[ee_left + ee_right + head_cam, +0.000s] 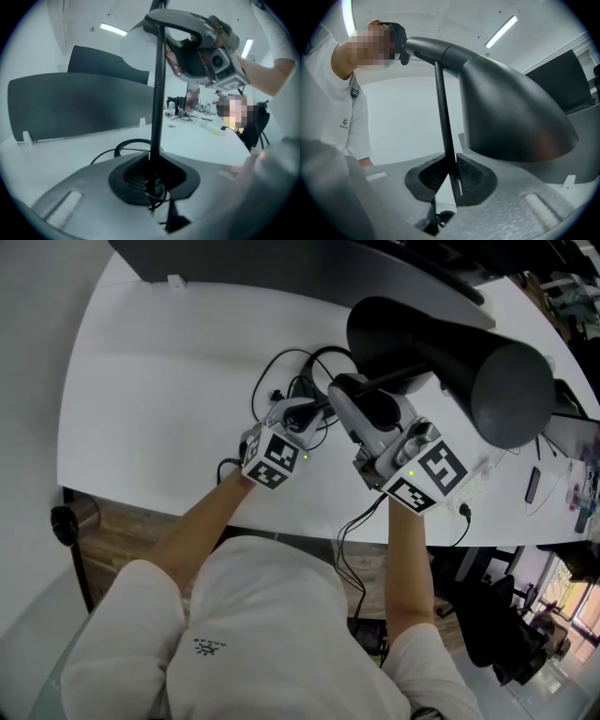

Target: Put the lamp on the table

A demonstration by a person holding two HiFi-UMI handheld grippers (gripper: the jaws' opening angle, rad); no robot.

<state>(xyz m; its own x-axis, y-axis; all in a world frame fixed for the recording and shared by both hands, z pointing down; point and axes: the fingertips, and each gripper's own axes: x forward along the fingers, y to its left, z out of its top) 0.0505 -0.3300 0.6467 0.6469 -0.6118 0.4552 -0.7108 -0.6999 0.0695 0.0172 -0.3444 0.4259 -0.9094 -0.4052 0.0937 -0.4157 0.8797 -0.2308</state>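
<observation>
Clamped on upright lamp pole with left gripper low, right gripper higher beside shade; table just below

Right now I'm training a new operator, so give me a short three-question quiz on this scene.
1. True or false: the left gripper and the right gripper are both shut on the lamp stem.
2. The shade is: A white, B black, C red?
3. Fill in: the cable lies on the white ____.
Key: 1 true; 2 B; 3 table.
</observation>
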